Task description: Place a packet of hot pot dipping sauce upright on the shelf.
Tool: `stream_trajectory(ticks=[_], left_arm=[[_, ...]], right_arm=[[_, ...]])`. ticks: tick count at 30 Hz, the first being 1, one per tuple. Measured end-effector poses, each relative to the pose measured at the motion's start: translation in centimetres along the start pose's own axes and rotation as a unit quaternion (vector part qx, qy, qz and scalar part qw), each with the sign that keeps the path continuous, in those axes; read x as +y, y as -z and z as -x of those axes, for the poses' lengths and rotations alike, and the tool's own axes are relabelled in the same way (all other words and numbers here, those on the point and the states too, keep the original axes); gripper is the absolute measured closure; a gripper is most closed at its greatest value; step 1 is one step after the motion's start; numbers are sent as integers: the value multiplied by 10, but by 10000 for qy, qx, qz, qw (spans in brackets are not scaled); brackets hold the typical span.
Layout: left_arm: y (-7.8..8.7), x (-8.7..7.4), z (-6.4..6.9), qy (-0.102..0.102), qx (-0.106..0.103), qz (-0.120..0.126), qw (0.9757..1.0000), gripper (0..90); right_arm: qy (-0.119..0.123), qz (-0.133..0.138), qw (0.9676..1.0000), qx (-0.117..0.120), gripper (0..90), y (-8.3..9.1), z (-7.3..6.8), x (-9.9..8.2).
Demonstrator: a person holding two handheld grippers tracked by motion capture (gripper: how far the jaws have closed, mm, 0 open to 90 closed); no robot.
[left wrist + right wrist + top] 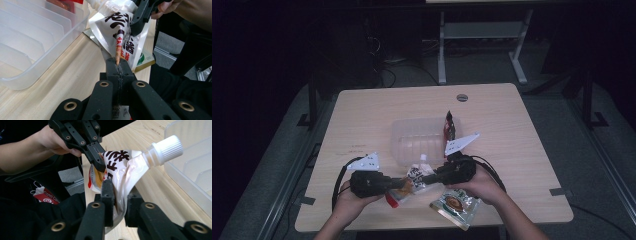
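Two tools are gripping one item at once: a white spouted pouch point(125, 167) with bold black characters, held just above the worktop point(512, 150) near its front edge, beside the clear ribbed container point(417, 137). The left tool point(117, 63) is clenched on the pouch's bottom seam, with the film pinched to a thin ridge between the jaws. The right tool point(117, 195) is grasping the pouch's side, its jaws pressing the film into a fold; the capped spout point(166, 148) is pointing toward the container. The step in hand appears to be a handover or a re-orienting of the pouch between tools, ahead of placing it in the container. A green pouch point(455, 206) is lying flat on the worktop under the right hand. The next move likely calls for one tool to release cleanly while the other is keeping a firm hold, then a lift over the container wall without the slack film slipping.
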State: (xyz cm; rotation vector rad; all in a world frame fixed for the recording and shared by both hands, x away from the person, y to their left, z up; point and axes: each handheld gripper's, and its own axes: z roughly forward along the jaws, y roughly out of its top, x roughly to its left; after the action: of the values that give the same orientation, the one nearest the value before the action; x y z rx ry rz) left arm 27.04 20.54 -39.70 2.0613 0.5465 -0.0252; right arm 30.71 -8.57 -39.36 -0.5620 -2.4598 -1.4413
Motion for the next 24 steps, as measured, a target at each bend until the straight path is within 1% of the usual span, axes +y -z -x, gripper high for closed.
stream_trajectory(ticks=[3, 5, 7, 8, 9, 10, 12, 14, 15, 16, 17, 18, 19, 20, 21, 22, 23, 24], left_arm=[[-2, -1, -2, 4, -51, -20, 10000, 892], [-4, -1, -3, -26, -70, -55, 10000, 892], [-5, -2, -3, -25, -84, -61, 9999, 889], [-5, -2, -3, -40, -68, -60, 10000, 883], [-6, -3, -3, -45, -35, -67, 10000, 843], [-7, -3, -4, -32, -17, -78, 10000, 843], [-7, -3, -3, -16, 69, -75, 9999, 801], [-3, -3, -3, -12, 107, -29, 9999, 767], [4, -2, -4, -9, 163, 54, 9999, 745], [4, -2, -4, -9, 163, 54, 9999, 738], [7, -3, -5, 21, 229, 97, 9997, 738], [11, -3, -6, 22, 308, 107, 9995, 738], [15, -4, -8, 57, 347, 143, 9993, 774], [18, -5, -9, 112, 334, 164, 9992, 774], [20, -6, -10, 153, 277, 161, 9994, 876], [21, -7, -11, 172, 211, 133, 9995, 876], [21, -7, -10, 182, 174, 118, 9996, 896], [19, -6, -9, 148, 121, 68, 9998, 896]], right_arm=[[75, -20, 10000, 47, 854, -1, 2, -1], [33, -60, 9999, 85, 863, 0, 2, -2], [34, -43, 9999, 115, 868, 0, 2, -3], [30, -40, 9999, 132, 877, 0, 3, -3], [-28, 44, 9998, 196, 891, 0, 3, -3], [-28, 44, 9998, 196, 891, 0, 3, -3], [-24, 73, 9998, 198, 895, 0, 3, -3], [3, 143, 9996, 252, 896, 1, 3, -3], [-50, 159, 9995, 250, 897, 3, 2, -2], [-50, 159, 9995, 250, 897, 3, 2, -2], [-46, 179, 9995, 257, 897, 4, 2, -2], [-45, 202, 9995, 233, 898, 6, 2, -2], [-71, 249, 9993, 280, 898, 8, 1, -2], [-71, 249, 9993, 280, 898, 8, 1, -2], [-40, 279, 9992, 296, 898, 9, 1, -2], [-40, 279, 9992, 296, 898, 9, 1, -2], [-75, 313, 9989, 328, 898, 10, 0, -2], [-75, 313, 9989, 328, 898, 10, 0, -2]])
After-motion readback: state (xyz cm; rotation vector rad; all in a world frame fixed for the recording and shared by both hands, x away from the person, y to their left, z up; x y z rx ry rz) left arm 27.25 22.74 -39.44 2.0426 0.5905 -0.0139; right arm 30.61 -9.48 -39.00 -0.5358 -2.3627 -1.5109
